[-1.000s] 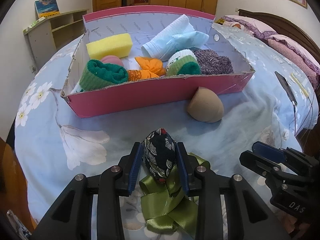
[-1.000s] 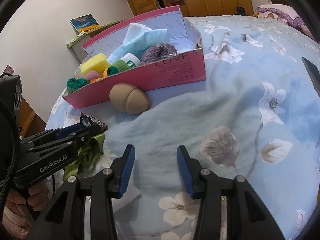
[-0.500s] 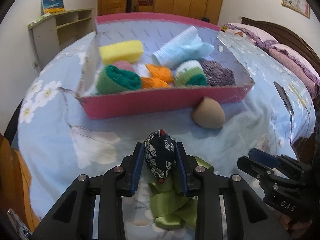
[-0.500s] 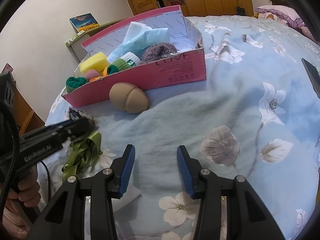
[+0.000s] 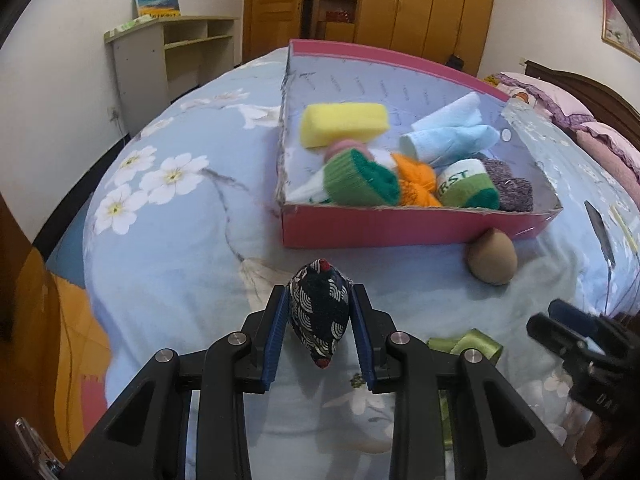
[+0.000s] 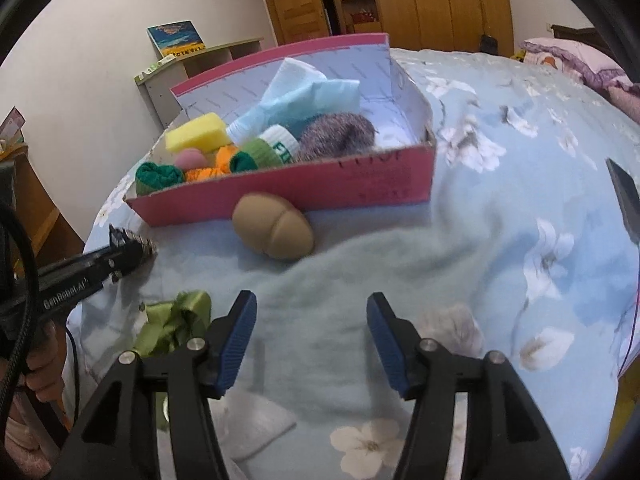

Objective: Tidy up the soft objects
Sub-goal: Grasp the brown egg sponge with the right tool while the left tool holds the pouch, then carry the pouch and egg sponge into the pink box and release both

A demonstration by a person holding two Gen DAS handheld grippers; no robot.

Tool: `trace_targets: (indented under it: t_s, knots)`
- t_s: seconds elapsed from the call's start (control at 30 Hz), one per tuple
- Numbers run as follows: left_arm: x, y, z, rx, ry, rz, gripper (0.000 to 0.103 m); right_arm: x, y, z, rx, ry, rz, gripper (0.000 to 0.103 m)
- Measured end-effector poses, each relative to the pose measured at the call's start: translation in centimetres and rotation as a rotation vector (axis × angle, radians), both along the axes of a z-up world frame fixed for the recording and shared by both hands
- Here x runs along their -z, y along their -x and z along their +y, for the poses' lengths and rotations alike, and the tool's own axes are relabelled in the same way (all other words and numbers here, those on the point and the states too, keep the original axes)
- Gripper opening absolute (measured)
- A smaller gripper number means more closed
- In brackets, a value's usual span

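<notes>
My left gripper (image 5: pixel 320 320) is clamped on a small stuffed pouch (image 5: pixel 320 318), dark navy cloth printed with white wave arcs, pinched to a point at each end with a bit of red at the tips. It sits squeezed between my blue pads (image 5: pixel 276 336), one point aimed forward, the other back toward me, lifted clear of the floral bedspread (image 5: pixel 168 248). From my right wrist view only its patterned tip shows past the black arm, level with the near left corner of the pink box (image 6: pixel 360 184).

That box lies further up the bed, holding a yellow sponge (image 5: pixel 344 124), rolled green socks (image 5: pixel 360 182), orange yarn (image 5: pixel 416 180), a pale blue cloth (image 5: pixel 452 136) and a purple knit bundle (image 5: pixel 510 184). A tan egg-shaped sponge (image 6: pixel 274 232) rests on the bedspread touching the box's near wall. A green ribbon (image 6: pixel 176 320) is crumpled near the bed's near edge, between my two tools.

My right gripper (image 6: pixel 310 340) hangs low over the bedspread with its jaws spread wide and nothing between them. A hand (image 6: pixel 36 368) grips the left tool's handle at the left edge of that view.
</notes>
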State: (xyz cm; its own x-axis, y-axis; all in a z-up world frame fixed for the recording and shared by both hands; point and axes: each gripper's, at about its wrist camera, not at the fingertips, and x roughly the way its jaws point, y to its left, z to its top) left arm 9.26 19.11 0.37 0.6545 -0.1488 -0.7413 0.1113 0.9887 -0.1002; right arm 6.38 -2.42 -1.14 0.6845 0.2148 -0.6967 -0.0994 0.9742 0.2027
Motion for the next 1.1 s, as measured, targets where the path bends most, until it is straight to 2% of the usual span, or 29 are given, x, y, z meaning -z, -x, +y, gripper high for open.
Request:
trace_targets:
  t_s: [0.37,0.67,0.7,0.77,0.83,1.1]
  knots:
    - [0.8,-0.1,-0.4,0.009,-0.010,0.003,0.032,-0.8,-3.4,2.8,-0.069,0.090,-0.016,0.061]
    - [0.9,0.0,-0.3,0.011,-0.010,0.002,0.032,0.4,-5.2,4.6,-0.089,0.140,0.011,0.060]
    - [0.9,0.0,-0.3,0.011,-0.011,0.002,0.032,0.5,-5.1,4.6,-0.085,0.141,0.008,0.059]
    - [0.9,0.0,-0.3,0.011,-0.011,0.002,0.032,0.6,-4.9,4.5,-0.072,0.149,-0.002,0.050]
    - [0.9,0.0,-0.3,0.010,-0.011,0.002,0.032,0.5,-4.7,4.2,-0.067,0.136,-0.006,0.047]
    - [0.4,0.2,-0.5,0.010,-0.017,-0.011,0.032,-0.4,-2.8,3.0,-0.046,0.090,-0.039,0.043]
